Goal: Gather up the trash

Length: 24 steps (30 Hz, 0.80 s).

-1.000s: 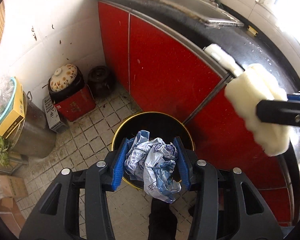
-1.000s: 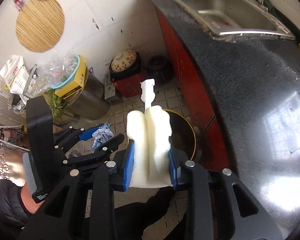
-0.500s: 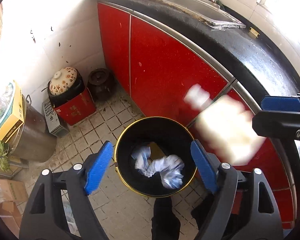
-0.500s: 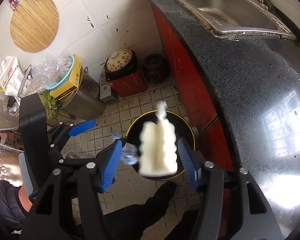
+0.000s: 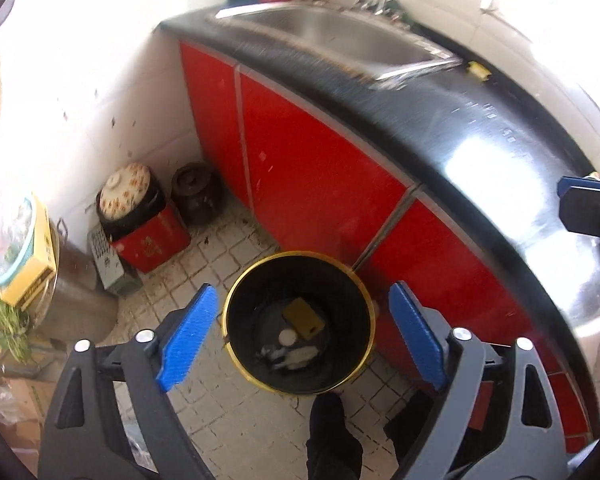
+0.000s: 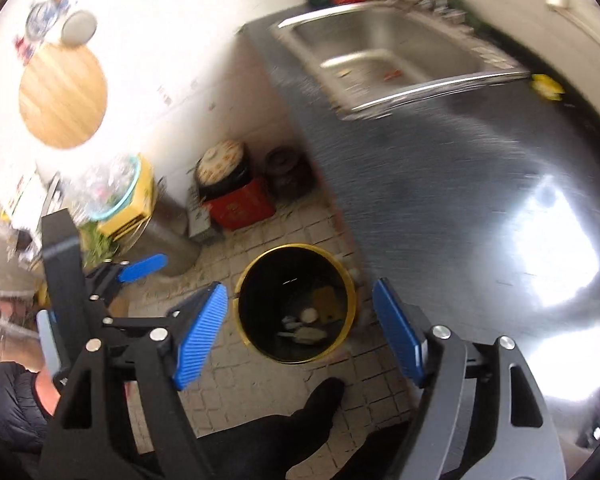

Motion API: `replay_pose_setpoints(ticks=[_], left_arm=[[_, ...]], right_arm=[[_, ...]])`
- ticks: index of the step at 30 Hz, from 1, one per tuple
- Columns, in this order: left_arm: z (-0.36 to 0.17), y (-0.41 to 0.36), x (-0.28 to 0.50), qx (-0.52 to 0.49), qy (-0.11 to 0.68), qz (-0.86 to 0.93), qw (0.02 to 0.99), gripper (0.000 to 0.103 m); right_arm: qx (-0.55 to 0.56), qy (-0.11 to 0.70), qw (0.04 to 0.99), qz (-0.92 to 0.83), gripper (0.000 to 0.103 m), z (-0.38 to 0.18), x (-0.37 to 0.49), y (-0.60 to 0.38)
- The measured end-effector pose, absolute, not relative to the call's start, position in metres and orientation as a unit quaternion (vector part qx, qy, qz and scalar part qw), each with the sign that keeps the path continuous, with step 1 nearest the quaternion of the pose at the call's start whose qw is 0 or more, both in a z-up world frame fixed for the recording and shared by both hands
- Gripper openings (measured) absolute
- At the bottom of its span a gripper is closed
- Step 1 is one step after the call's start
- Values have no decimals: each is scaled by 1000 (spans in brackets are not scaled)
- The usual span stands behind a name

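Both grippers are hanging over the bin [image 5: 358,280]: the left gripper [image 5: 300,338] and the right gripper [image 6: 300,330] are spreading, nothing between their pads. The trash [image 5: 296,354] is lying on the bin's bottom.

The pale scraps [image 5: 298,354] in the bin [image 5: 236,344] are too small to identify; the sink [image 6: 384,56] is motion-blurred.

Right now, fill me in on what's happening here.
A person is collecting trash with a gripper in each hand. Both the left gripper and the right gripper hang over the bin on the floor, jaws opening with nothing between them. Trash lies at the bin's bottom.
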<state>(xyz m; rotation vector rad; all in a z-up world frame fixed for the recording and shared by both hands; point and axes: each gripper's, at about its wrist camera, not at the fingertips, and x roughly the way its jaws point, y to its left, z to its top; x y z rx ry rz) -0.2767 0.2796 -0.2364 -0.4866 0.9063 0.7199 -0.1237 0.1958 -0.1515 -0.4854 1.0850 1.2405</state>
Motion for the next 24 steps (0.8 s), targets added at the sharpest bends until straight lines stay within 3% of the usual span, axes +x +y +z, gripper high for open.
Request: replay_pose_setpoints(ticks=[2, 13, 24], left_arm=[[-218, 269, -259, -215, 417, 319, 823, 92], [-134, 151, -84, -95, 412, 115, 899, 95], [-111, 62, 0, -35, 416, 3, 909, 95]], right_arm=[[-196, 469, 683, 524, 81, -135, -102, 166], [-105, 427, 843, 309, 86, -61, 14, -41], [-21, 436, 876, 205, 86, -59, 54, -164]])
